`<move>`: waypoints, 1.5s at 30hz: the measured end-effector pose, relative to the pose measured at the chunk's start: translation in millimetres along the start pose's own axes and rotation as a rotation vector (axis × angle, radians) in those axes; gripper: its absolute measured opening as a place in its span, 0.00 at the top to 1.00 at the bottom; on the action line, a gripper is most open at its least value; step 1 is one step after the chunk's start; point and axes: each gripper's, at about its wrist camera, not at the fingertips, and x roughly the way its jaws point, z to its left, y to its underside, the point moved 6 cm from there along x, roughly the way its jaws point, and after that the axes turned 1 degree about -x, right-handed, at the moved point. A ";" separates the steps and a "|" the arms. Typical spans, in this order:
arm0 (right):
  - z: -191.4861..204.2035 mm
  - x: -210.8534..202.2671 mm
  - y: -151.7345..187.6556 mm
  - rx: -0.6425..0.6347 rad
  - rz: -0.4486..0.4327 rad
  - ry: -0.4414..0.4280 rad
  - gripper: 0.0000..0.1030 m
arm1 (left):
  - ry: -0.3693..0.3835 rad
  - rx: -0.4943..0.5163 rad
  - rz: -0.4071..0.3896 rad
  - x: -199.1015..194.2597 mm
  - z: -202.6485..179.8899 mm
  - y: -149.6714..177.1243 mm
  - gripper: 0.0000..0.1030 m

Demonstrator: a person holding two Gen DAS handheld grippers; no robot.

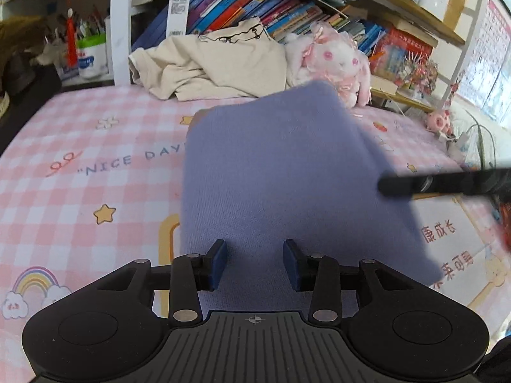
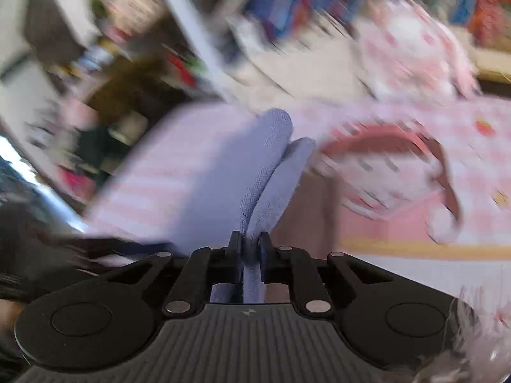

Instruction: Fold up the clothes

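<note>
Right gripper [image 2: 250,249]: jaws pinched tight on a bunched fold of the lavender knit garment [image 2: 255,172], two layers of cloth standing up between the pads and trailing below them. Right wrist view is heavily motion-blurred, so beyond the cloth I can only make out pink check and shelf clutter; can't tell exact height over the surface. Left gripper [image 1: 255,263]: jaws spread wide, nothing between the blue pads [image 1: 218,263], hovering over the near edge of the same lavender knit garment [image 1: 281,172], not clamped on it. In the left wrist view the garment looks like a roughly rectangular folded panel lying on the pink checked mat [image 1: 80,159], right side seemingly raised where the right gripper [image 1: 396,186] comes in from the right edge as a dark blurred bar. My read: right tong is carrying one edge across for a fold, left one is released so the cloth is free to move, and parked close to pin or smooth afterwards. Behind the garment: crumpled cream garment [image 1: 207,63] at the far edge, pink plush rabbit [image 1: 335,60] just beside it, bookshelf [image 1: 255,3] behind both. Cream piece likely next in the queue. Risk: a single-point pinch on soft knit lets the free corners sag and skew the fold.
</note>
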 end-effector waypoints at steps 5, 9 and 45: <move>-25.8 -0.3 6.2 0.215 0.051 0.021 0.89 | 0.015 0.011 -0.027 -7.9 0.3 1.1 0.55; -8.5 -42.7 9.2 0.137 -0.024 -0.009 0.62 | -0.006 -0.039 -0.100 -35.7 9.9 3.9 0.32; 9.5 -29.7 13.9 0.068 -0.018 0.027 0.40 | 0.050 -0.110 0.014 -20.3 27.1 4.4 0.16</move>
